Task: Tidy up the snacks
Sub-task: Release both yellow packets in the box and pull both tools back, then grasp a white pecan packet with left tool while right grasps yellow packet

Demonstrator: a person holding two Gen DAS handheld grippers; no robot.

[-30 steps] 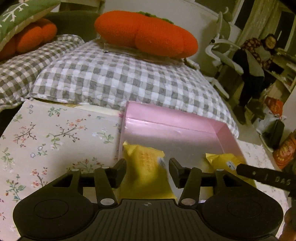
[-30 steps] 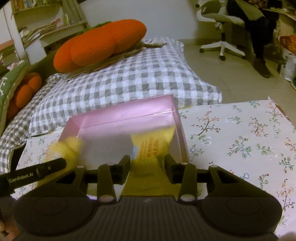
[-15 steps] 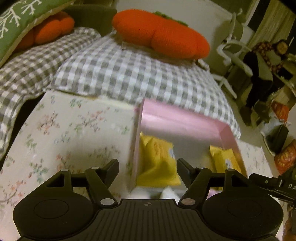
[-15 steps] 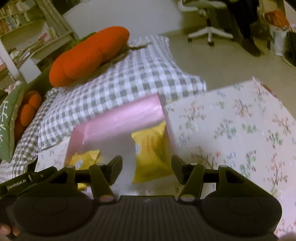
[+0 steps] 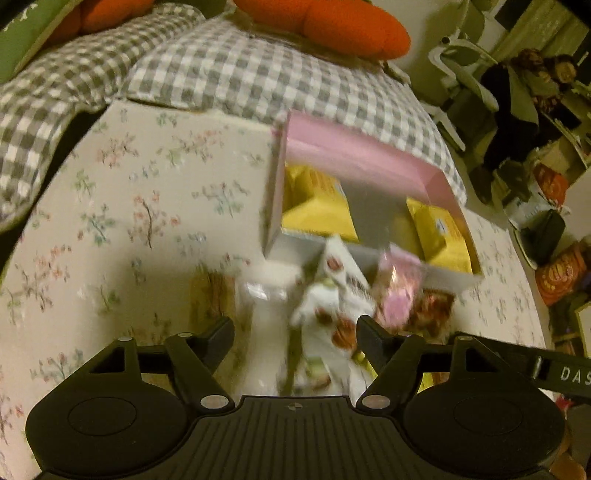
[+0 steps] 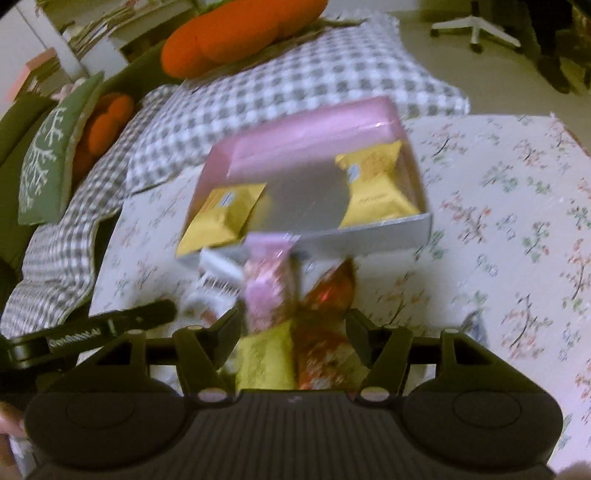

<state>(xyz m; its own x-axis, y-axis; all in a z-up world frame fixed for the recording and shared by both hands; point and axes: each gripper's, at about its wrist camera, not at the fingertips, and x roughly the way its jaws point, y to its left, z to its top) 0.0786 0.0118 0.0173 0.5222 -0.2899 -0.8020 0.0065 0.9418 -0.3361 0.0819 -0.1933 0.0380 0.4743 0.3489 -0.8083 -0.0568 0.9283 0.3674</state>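
Both tongs pointed steeply down at the flower-patterned counter (image 5: pixel 155 206), side by side over a loose heap of snack packets. The left tongs (image 5: pixel 295 332) had their jaws opening, well apart; white packets (image 5: pixel 321 306) with brown print lay in the gap below, blurred, and the pads did not press on them. The right tongs (image 6: pixel 291 325) were also opening, with a pink packet (image 6: pixel 267 280), an orange-red packet (image 6: pixel 328 295) and a yellow packet (image 6: pixel 264 358) lying between and under the jaws, none of them clamped. Each tongs' dark arm showed at the edge of the other's view, the left one crossing low at the left of the right wrist view.

The pink box (image 6: pixel 310 144), a shallow open tray with a grey floor, sat just beyond the heap, near the far edge of the counter, its long axis running across both views and its grey front wall facing the tongs. One yellow snack bag (image 6: pixel 221 210) lay in its left end and another yellow snack bag (image 6: pixel 376 188) in its right end, each lying flat with its length running from front wall to back wall; the middle of the floor was bare. The pink packet's far tip touched the box's front wall.

Beyond the counter lay a grey checked pillow (image 5: pixel 258 77) with an orange plush cushion (image 5: pixel 325 22) on top
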